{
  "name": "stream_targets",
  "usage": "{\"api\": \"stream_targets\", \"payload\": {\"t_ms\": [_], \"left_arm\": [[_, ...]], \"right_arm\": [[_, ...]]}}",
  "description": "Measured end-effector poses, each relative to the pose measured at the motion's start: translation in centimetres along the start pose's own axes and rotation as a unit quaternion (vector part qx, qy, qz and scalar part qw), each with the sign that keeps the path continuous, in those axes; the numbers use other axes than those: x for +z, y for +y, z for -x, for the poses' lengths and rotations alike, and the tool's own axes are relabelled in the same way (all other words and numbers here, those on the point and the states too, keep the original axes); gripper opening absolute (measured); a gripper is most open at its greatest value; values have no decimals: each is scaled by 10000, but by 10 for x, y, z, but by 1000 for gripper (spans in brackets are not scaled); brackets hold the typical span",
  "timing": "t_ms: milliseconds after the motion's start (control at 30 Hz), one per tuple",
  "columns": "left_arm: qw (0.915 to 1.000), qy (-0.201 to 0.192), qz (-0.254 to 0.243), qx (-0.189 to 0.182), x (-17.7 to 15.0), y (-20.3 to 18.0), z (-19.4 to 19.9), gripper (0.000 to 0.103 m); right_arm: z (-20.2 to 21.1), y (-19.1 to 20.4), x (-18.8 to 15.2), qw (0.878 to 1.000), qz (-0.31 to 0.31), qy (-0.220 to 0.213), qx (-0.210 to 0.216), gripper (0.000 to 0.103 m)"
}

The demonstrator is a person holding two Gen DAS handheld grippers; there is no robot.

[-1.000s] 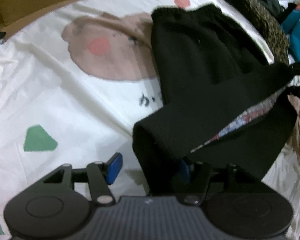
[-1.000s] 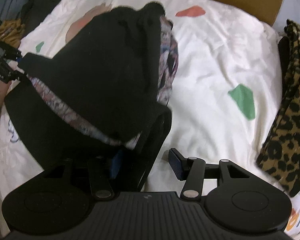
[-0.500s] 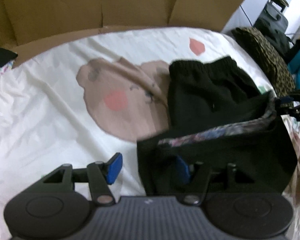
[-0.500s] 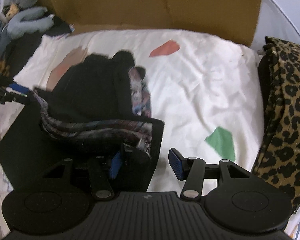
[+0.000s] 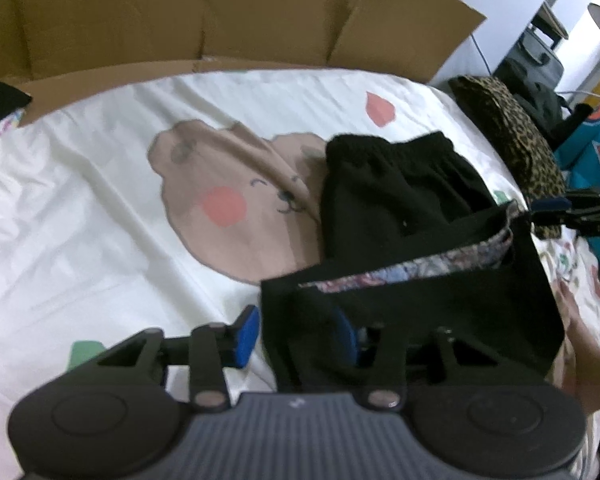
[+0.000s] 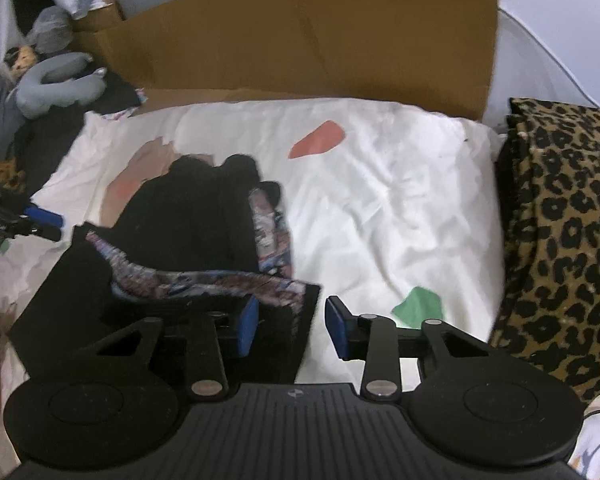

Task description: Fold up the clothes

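- A black garment with a patterned lining lies on a white bedsheet printed with a cartoon bear and red and green patches; its near edge is lifted between the two handheld grippers, while the far part rests on the sheet over the bear's right side.
- The left gripper, seen from its own camera, has its blue pads spread with the jaws closing; the garment's left corner hangs between them and covers the right pad, while the left pad stands clear of the cloth.
- The right gripper likewise shows blue pads apart and closing, the garment's right corner draped across the gap against the left pad; the right pad is just clear of the fabric.
- In the left view the right gripper's tip appears at the far right, at the garment's raised corner; a person's hand shows below it.
- A leopard-print cloth lies at the sheet's right edge, apart from the garment.
- A brown cardboard wall stands behind the bed, and a grey plush toy lies off the far left corner.
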State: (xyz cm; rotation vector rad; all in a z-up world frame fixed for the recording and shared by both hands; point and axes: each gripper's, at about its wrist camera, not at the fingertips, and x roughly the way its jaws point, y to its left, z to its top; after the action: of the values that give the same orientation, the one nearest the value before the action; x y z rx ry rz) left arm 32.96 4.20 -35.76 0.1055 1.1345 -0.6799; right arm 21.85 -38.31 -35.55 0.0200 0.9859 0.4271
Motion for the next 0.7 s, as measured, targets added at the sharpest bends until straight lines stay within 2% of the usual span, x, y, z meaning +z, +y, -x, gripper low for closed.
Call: {"api": "stream_targets", "payload": {"t_ms": [100,233,333,400,433,500,533,700], "left_arm": [[10000,77,-18,-48,-1,-2,-6,43],[9997,157,50,-155,-1,-2,-15,32],[9998,179,38,-119,-1,-3,-20,31],[9997,179,67,-125,-1,-1,-22,31],[9997,173,105,-138,-1,0,-23,29],[9996,183,148,-145,-1,2,-26,21],[9996,196,152,-139,-1,3,-28,5],[9994,34,332,-93,0,11,-22,3]], "right_arm": [[-7,9,-4,9997,172,154,83,43],[-18,15,-7,9992,247,313,102,43],[-23,14,-6,9990,223,365,137,20],[-22,13,-5,9989,224,366,165,14],[-22,13,-4,9989,225,366,180,8],[-21,13,-4,9989,235,357,191,6],[-21,13,-4,9989,251,346,182,5],[-19,5,-1,9995,66,277,101,3]]}}
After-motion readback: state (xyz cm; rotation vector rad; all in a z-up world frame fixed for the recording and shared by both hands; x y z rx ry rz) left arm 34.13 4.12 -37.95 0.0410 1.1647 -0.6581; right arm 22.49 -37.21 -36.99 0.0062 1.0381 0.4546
